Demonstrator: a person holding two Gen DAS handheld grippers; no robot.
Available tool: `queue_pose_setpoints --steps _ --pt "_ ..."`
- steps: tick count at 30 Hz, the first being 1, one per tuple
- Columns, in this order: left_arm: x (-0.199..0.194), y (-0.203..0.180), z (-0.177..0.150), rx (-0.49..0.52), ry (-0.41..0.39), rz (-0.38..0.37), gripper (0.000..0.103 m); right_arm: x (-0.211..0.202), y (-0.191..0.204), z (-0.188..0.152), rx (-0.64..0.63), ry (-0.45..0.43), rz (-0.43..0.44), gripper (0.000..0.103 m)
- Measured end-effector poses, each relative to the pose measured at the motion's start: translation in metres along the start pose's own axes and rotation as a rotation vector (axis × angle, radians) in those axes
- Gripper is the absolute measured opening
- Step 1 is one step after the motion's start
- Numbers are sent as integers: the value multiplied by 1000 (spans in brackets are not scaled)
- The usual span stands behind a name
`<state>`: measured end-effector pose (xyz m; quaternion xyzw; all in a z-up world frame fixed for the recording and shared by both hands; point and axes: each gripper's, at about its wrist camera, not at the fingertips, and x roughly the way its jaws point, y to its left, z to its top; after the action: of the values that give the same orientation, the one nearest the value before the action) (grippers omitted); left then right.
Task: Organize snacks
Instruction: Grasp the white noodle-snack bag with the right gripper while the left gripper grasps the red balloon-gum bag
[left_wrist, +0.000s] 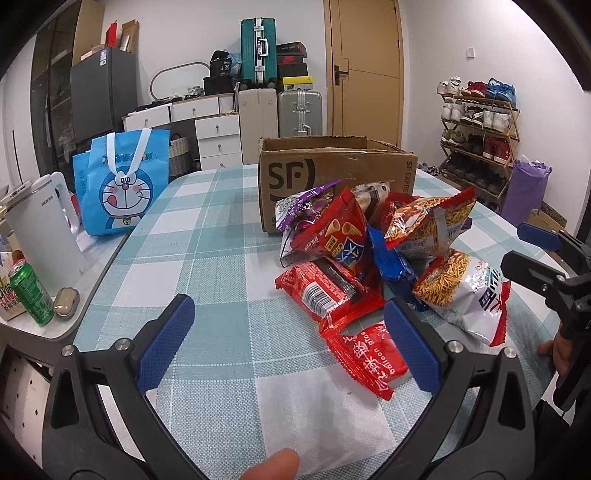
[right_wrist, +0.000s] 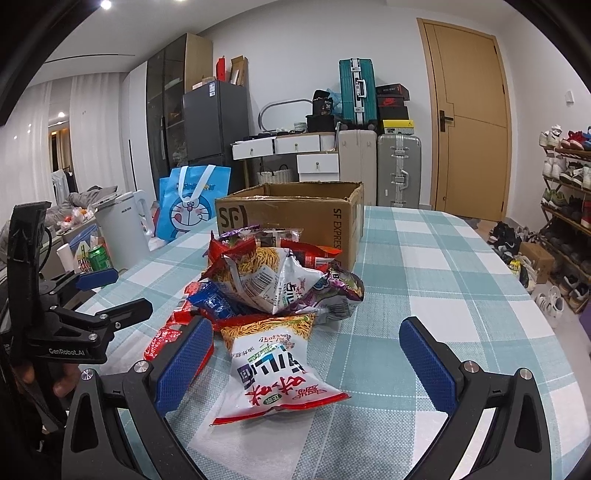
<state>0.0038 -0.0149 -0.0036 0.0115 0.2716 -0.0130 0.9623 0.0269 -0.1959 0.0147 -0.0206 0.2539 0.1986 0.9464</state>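
Note:
A pile of snack bags (left_wrist: 354, 251) lies on the checked tablecloth, in front of an open-topped cardboard box (left_wrist: 332, 166). My left gripper (left_wrist: 288, 306) is open just short of the pile. Its right finger stands beside a flat red packet (left_wrist: 369, 350). At the pile's right side lies a white bag of noodle sticks (left_wrist: 465, 295). In the right wrist view that white bag (right_wrist: 273, 369) lies nearest, between the spread fingers of my open right gripper (right_wrist: 304, 325), with the pile (right_wrist: 266, 280) and box (right_wrist: 295, 214) behind. Neither gripper holds anything.
A blue cartoon tote bag (left_wrist: 118, 184), a white kettle (left_wrist: 44, 229) and a green can (left_wrist: 31, 291) stand on a side counter at the left. The other gripper (left_wrist: 532, 254) hovers at the table's right edge. Beyond it on the right stands a shoe rack (left_wrist: 480, 140).

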Motion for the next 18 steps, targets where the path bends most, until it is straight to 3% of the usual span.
queue_pose_setpoints --steps 9,18 --pt "6 3 4 -29 43 -59 102 5 -2 4 18 59 4 103" --pt "3 -5 8 -10 39 -34 102 28 5 -4 44 201 77 103"
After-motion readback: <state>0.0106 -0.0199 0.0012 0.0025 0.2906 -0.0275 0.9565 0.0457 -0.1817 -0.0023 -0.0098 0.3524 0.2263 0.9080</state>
